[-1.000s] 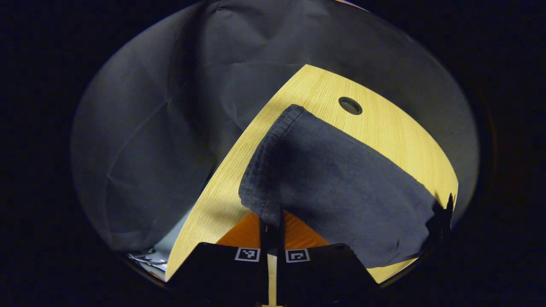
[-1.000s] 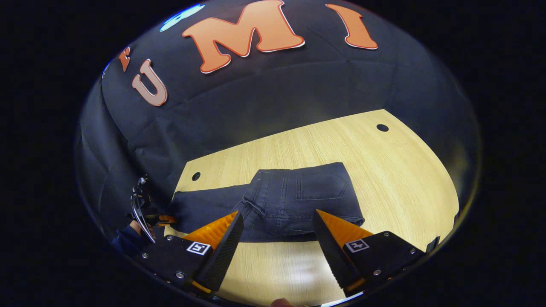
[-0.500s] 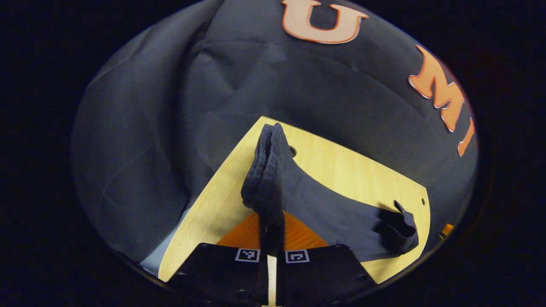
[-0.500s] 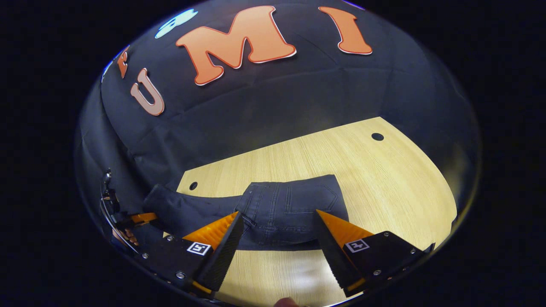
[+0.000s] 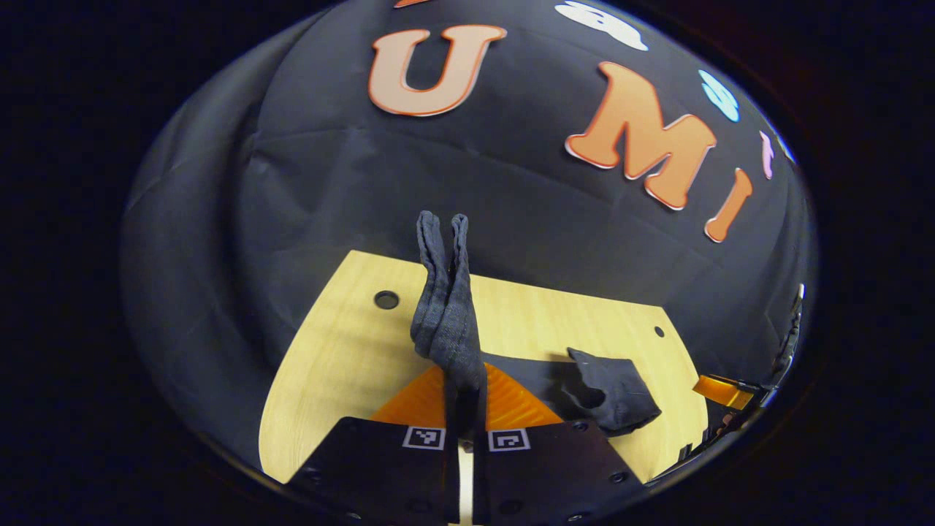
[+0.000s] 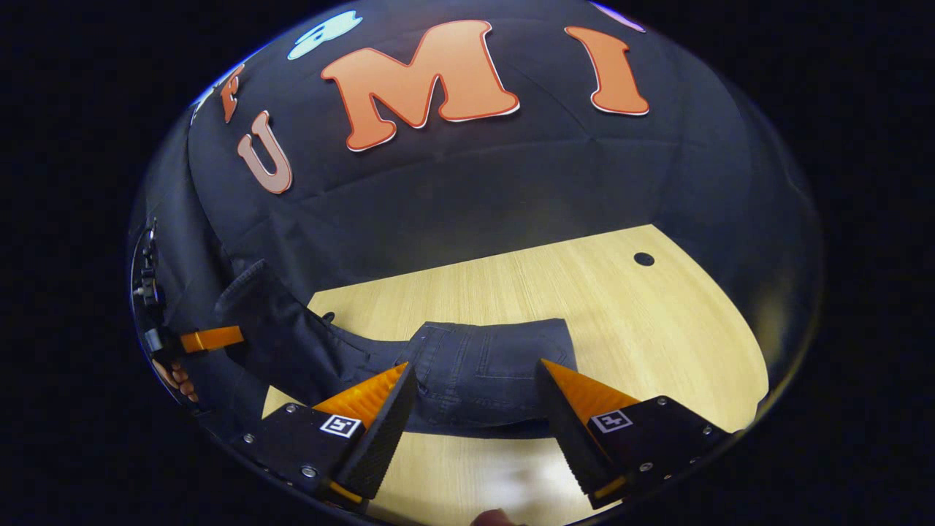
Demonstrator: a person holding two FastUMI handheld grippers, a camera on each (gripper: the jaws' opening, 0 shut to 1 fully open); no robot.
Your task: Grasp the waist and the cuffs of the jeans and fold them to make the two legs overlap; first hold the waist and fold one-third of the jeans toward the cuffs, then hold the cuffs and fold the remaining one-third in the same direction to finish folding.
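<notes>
Left gripper [image 5: 465, 398]: my two fingers are pressed together on the cuffs [image 5: 443, 292] of the jeans [image 6: 475, 372] — the doubled hems stand up out of the grip, raised above the bench [image 5: 343, 365].
Right gripper [image 6: 471, 398]: my fingers stand wide apart with nothing between them, hovering over the near edge of the bench, just in front of the folded waist.
Jeans: the waist third lies folded over on the bench, back pocket up, near the middle of the near edge. From there the legs rise off the wood toward the left end, up to the cuffs in my left gripper.
Bench: pale wood, with a round cable hole [image 6: 643, 258] near the far right corner and another [image 5: 386, 299] near the far left corner.
Hand [image 6: 179, 376]: seen in the right gripper view at the left end, holding my left gripper.
</notes>
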